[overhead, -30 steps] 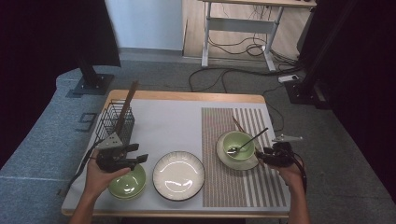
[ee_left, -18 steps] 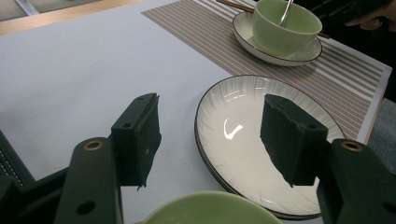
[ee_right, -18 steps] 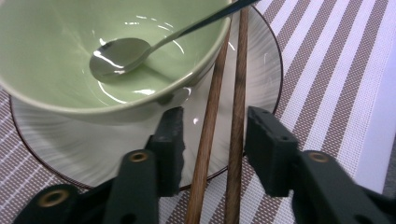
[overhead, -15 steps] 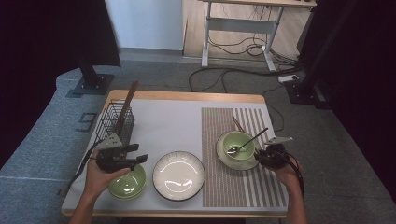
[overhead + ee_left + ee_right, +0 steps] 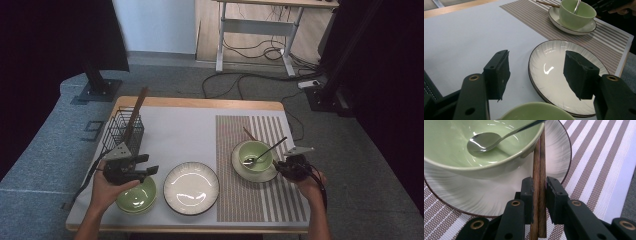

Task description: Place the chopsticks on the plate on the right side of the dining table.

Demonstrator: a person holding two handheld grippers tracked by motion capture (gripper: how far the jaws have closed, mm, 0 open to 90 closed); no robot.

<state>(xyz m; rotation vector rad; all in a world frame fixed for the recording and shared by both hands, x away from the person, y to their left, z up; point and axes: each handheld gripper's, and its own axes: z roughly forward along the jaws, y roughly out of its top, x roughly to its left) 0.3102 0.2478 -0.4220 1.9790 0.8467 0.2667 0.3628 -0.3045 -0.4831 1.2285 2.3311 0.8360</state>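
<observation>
spoon (image 5: pixel 262 152) in bowl (image 5: pixel 255 155) | bowl on saucer (image 5: pixel 240 167) | saucer on placemat (image 5: pixel 260 200)

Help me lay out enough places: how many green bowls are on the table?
2. One pale green ceramic bowl holds a spoon and sits on a saucer on the striped mat; another sits at the near left under the left gripper, possibly a stack.

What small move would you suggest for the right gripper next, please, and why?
Probably lift the chopsticks gently up and clear. The right gripper has just been closing and now pinches the pair, which lies beside the bowl on the saucer, under the spoon handle. So raise slowly to avoid knocking the spoon.
</observation>
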